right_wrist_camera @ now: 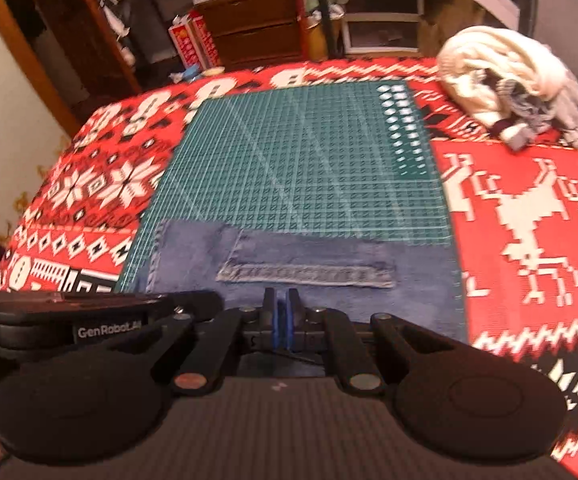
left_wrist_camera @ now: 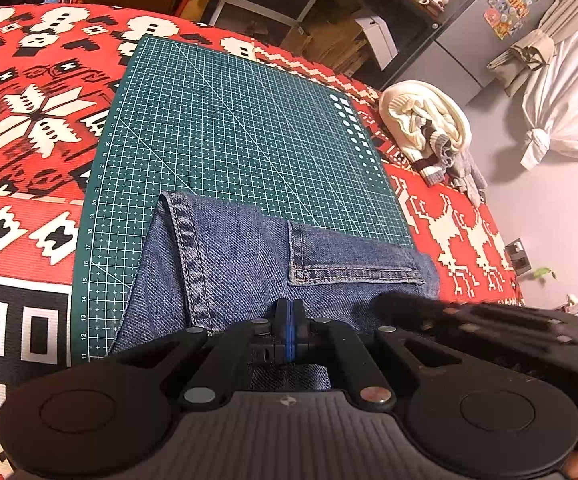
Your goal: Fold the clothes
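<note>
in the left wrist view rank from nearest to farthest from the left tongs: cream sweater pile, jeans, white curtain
1. jeans: directly at the left tongs, on the green mat's near edge.
2. cream sweater pile: ahead to the right, on the red blanket.
3. white curtain: far right, beyond the bed.

From where I'm driving this, the room past the table is pretty cluttered. Straight ahead of the tongs there's a wooden drawer chest (right_wrist_camera: 257, 24) and a white shelving frame (right_wrist_camera: 381, 4). Off to the right stands a grey fridge (left_wrist_camera: 501, 20) covered in stickers, then white curtains (left_wrist_camera: 569, 92) tied in a knot. Grey floor (left_wrist_camera: 549, 208) below, warm dim lighting overall.
</note>
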`<state>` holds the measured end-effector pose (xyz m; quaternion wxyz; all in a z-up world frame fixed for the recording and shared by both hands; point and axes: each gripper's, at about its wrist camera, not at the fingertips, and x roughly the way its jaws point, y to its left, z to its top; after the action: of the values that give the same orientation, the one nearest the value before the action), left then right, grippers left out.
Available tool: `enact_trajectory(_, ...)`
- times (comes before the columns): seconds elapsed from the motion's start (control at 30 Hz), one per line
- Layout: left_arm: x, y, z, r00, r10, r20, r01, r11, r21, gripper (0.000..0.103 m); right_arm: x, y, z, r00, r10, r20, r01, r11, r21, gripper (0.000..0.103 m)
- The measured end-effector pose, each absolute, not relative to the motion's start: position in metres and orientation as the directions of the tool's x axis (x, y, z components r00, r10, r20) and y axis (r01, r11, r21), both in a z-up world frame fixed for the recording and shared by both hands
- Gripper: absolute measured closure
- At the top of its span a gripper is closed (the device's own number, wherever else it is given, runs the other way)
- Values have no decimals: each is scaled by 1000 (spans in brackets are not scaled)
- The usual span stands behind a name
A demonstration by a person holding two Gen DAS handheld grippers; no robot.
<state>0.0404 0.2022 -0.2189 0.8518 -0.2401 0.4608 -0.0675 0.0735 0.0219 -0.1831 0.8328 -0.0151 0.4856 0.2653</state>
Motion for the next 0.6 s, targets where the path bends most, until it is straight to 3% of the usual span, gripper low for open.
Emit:
enact_trajectory(0.1, 39, 205, -220, 571, -351, -742, -103, 866, -489, 100, 74, 24, -197, 374, 397, -838, -447, 869, 213, 103)
enact_trajectory(0.3, 31, 216, -212, 608, -339, -717, -104, 862, -496, 100, 60, 36, -194, 413, 331, -848, -490, 866, 100, 103)
enact_trajectory(0.37, 29, 220, -210, 619, -322, -716, -107, 869, -483, 100, 59, 40, -189, 406, 341, -848, -509, 855, 100, 97)
enact_trajectory(0.6, 22, 243, -209, 643, -333, -690, -142, 833, -534, 100, 57, 75, -162, 381, 446, -810, -594, 789, 156, 97)
